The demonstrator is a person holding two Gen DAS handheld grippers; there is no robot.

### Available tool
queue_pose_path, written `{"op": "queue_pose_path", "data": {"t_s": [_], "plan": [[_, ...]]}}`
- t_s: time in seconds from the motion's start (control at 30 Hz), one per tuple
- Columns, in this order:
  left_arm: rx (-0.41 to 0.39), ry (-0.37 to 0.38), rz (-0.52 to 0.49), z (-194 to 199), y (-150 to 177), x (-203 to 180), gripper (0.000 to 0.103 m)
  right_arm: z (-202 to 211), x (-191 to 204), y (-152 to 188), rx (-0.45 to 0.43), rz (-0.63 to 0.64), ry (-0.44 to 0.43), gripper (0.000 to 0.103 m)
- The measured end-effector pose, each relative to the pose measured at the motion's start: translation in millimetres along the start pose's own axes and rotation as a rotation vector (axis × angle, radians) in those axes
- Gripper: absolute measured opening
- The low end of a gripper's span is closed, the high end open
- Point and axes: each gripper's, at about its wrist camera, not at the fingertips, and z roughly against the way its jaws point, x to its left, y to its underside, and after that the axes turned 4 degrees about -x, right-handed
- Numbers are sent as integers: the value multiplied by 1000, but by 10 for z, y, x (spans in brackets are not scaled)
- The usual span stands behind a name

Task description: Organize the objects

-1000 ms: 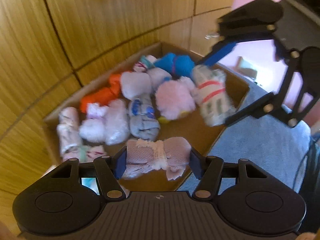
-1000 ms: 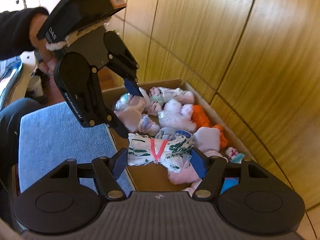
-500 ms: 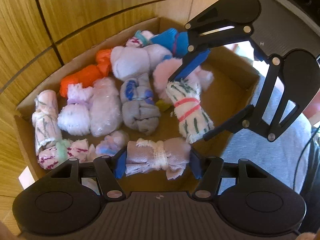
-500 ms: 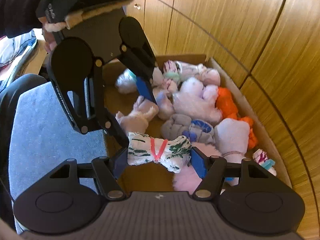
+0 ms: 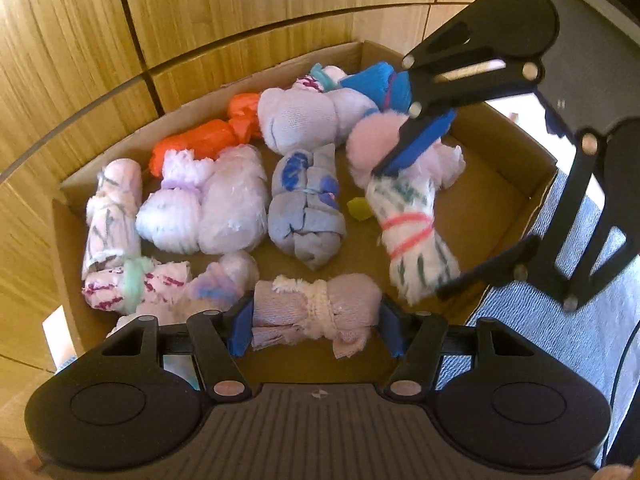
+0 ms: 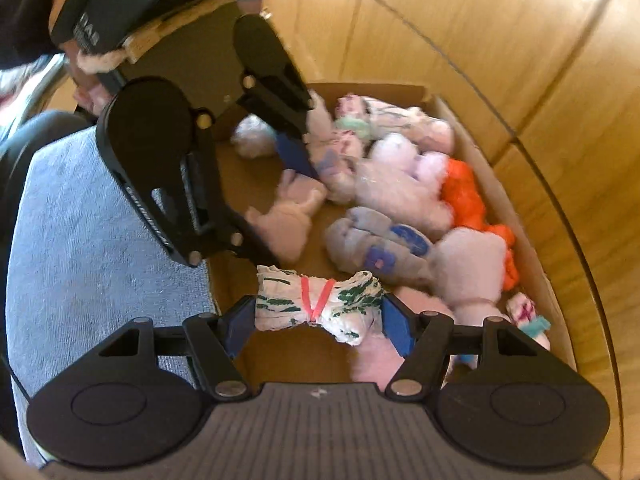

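Placing step, both hands over the cardboard box (image 5: 508, 152). L gripper (image 5: 316, 320) clenched on a pinkish sock roll (image 5: 316, 310); R gripper (image 6: 318, 318) clenched on a green-print sock roll w/ red band (image 6: 320, 304). Next, I judge: lower each onto bare cardboard nr the front wall, then release.

Bare cardboard box (image 5: 492, 184) floor lies right; sock bundles (image 5: 236, 204) crowd left.

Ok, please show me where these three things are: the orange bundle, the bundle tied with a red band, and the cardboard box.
orange bundle (image 5: 200, 140), left wrist view, its middle.
bundle tied with a red band (image 6: 320, 306), right wrist view, beside the band.
cardboard box (image 5: 516, 152), left wrist view, right inner wall.
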Motion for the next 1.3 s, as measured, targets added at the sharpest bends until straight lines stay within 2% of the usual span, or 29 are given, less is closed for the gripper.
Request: {"op": "queue_pose_path", "data": {"t_s": [0.2, 0.3, 0.47, 0.6, 0.7, 0.77, 0.83, 1.03, 1.3], "plan": [[1, -6, -1, 15, 11, -6, 68, -153, -92, -15, 68, -14, 7, 67], [-6, 0, 7, 12, 7, 31, 69, -143, -111, 3, 56, -44, 10, 66], [-8, -4, 19, -37, -8, 51, 76, -111, -103, 22, 59, -45, 21, 68], [-22, -7, 32, 14, -17, 20, 86, -68, -88, 13, 58, -47, 43, 69], [-25, -18, 22, 101, 1, -27, 89, -4, -99, 9, 56, -57, 50, 71], [-30, -23, 30, 142, -2, -10, 91, 32, -44, -8, 59, -57, 56, 77], [-40, -23, 48, 207, -10, 30, 96, 52, 7, -28, 65, -44, 72, 78], [-81, -44, 56, 430, -15, 24, 102, 277, 91, -43, 40, -61, 107, 80], [-126, -100, 148, 749, 68, -331, 102, 588, 409, 33, -24, -110, 152, 89]]}}
